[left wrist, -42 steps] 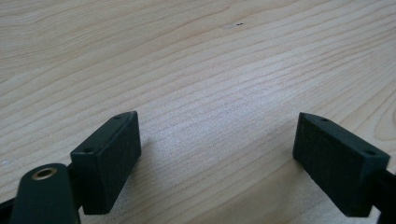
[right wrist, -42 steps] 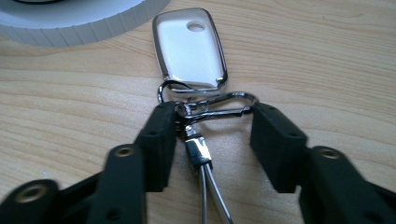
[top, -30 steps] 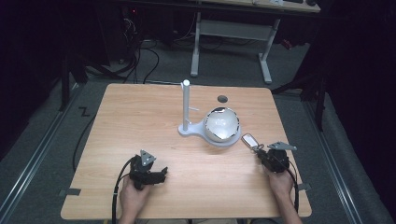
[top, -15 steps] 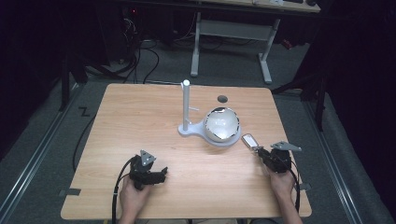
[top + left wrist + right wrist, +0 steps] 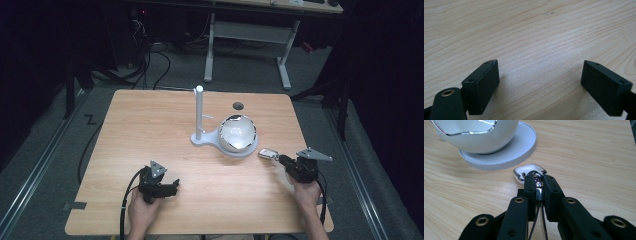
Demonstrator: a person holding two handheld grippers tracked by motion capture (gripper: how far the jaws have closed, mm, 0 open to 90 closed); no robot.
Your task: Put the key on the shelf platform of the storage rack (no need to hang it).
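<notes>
Beside the bowl (image 5: 477, 135), right tool (image 5: 537, 186) clamps a keychain (image 5: 529, 171).

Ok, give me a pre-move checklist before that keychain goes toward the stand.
1. Grip: right gripper shut on the keychain at its metal ring, white fob sticking out ahead. Ok.
2. Fob clear of the table: cannot tell.
3. Bowl seated on the stand's round base, beside the fob and apart from it. Ok.
4. Stand post upright, nothing hanging on it. Ok.
5. Left gripper open, holding nothing, low over bare wood, away from the stand. Ok.
6. Cable trails back past the person's wrist, away from the stand. Ok.
</notes>
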